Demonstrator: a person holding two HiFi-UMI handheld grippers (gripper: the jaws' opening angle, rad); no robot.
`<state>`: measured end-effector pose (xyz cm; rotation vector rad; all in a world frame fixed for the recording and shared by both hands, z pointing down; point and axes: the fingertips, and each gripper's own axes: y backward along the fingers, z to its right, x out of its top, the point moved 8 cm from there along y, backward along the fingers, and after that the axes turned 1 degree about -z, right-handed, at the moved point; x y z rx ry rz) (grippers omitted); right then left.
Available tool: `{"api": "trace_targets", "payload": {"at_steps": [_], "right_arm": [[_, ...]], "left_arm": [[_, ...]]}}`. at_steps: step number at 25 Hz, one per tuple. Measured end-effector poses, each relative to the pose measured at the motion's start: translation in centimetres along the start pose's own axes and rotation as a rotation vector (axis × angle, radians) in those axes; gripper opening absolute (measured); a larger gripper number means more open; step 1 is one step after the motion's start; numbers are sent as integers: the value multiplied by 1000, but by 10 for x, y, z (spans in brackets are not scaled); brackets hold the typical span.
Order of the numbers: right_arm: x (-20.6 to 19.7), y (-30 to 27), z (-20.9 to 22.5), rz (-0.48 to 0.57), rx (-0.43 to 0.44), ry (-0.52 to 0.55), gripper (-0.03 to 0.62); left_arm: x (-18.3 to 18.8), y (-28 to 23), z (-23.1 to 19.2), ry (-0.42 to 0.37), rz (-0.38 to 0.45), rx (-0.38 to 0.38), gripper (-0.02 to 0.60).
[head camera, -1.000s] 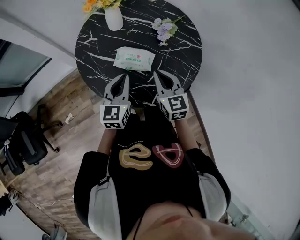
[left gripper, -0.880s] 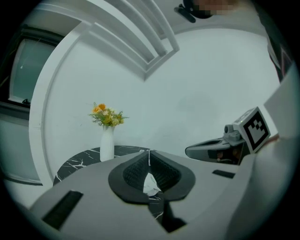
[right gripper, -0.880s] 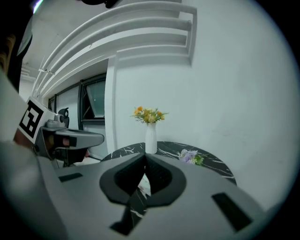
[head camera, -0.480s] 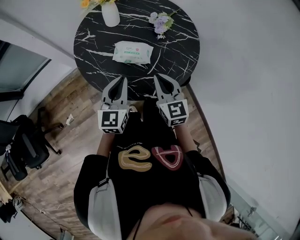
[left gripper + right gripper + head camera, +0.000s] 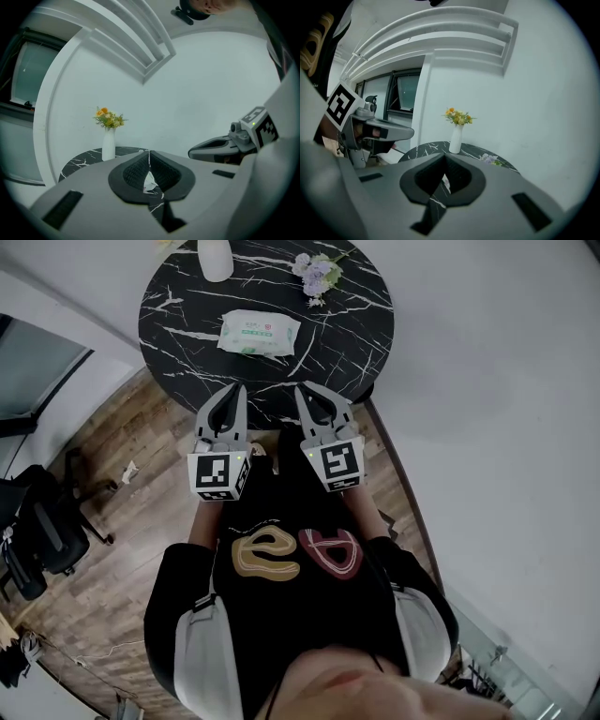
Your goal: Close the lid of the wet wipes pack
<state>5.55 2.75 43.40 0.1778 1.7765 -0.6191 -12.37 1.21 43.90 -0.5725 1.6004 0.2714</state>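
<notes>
Left claw (image 5: 233, 390), right claw (image 5: 306, 391) clenching empty | retreating nearward from surface (image 5: 361, 324) | wet wipes pack (image 5: 259, 334) lying flat, task likely wrapping up.

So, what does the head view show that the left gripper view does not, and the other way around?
Only the head view shows the wet wipes pack lying whole on the black marble table, the purple flowers, the wooden floor and the office chair. Only the left gripper view shows the orange and yellow flowers in the white vase, which the head view's edge cuts off, and the stepped white moulding above. Both show the table, the vase, and the left gripper and right gripper, each with jaws together.
</notes>
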Motion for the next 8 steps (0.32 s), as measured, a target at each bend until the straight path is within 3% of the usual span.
{"api": "trace_targets", "payload": {"at_steps": [8], "right_arm": [[-4,6,1,-7,-20,7,9]], "left_arm": [[5,-3,9,-48,10,-31,23]]}}
